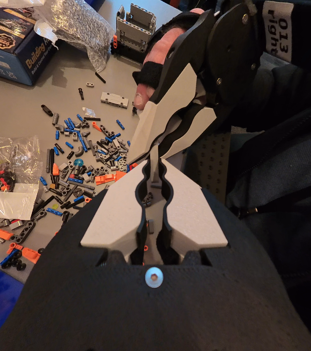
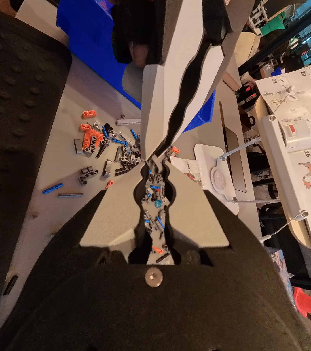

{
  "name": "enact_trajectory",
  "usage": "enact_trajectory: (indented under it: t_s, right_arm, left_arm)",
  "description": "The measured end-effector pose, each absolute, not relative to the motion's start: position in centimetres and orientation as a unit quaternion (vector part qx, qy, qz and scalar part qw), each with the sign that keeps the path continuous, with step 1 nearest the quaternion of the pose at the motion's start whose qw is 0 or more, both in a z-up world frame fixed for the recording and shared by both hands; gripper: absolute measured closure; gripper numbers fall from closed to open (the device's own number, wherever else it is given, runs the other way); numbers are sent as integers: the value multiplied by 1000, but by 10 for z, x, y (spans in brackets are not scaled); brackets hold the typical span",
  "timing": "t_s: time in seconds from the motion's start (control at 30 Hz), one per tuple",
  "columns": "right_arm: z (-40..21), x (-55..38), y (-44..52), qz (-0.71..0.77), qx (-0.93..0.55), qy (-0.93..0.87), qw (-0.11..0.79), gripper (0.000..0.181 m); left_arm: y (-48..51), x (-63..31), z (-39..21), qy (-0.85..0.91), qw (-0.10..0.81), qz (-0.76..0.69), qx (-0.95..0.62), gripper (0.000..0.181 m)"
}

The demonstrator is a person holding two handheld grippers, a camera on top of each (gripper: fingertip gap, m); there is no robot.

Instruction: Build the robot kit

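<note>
My left gripper (image 1: 153,164) and my right gripper (image 2: 154,163) meet tip to tip above a grey table (image 1: 18,98). A narrow grey beam piece (image 1: 154,171) stands between the left fingertips and reaches up into the tips of the right gripper (image 1: 155,150), which comes in from the upper right. In the right wrist view the same grey piece (image 2: 153,164) sits between the right fingertips, and the left gripper (image 2: 151,156) comes down from above. Both grippers look shut on this piece. A pile of small grey, blue, black and orange building parts (image 1: 86,157) lies below them.
A clear bag of parts (image 1: 8,171), a blue box (image 1: 8,41), bubble wrap (image 1: 82,26) and a grey built assembly (image 1: 135,30) lie on the table. A blue bin (image 2: 90,38) stands nearby. An instruction booklet on a stand (image 2: 302,133) is to the right. A gloved hand (image 1: 158,47) holds the right gripper. The tips of both grippers are at nearly the same place.
</note>
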State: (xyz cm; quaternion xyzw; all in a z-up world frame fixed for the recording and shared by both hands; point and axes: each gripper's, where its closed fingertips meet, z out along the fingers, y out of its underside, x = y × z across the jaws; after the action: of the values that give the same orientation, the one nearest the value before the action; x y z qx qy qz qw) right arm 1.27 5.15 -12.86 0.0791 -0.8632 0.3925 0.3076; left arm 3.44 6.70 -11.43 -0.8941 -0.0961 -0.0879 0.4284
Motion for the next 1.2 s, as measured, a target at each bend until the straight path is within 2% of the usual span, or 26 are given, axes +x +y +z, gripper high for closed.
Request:
enact_trajectory:
  t_s: [0.63, 0.8, 1.2]
  right_arm:
    - [-130, 10, 75, 406, 42, -874, 262, 178]
    - [-126, 4, 82, 421, 18, -871, 252, 178]
    - [-130, 6, 88, 441, 4, -876, 196, 178]
  left_arm:
    - [79, 29, -96, -77, 499, -61, -861, 173]
    - [76, 22, -88, -75, 524, -28, -848, 165]
    - [83, 21, -106, -21, 493, 66, -867, 163]
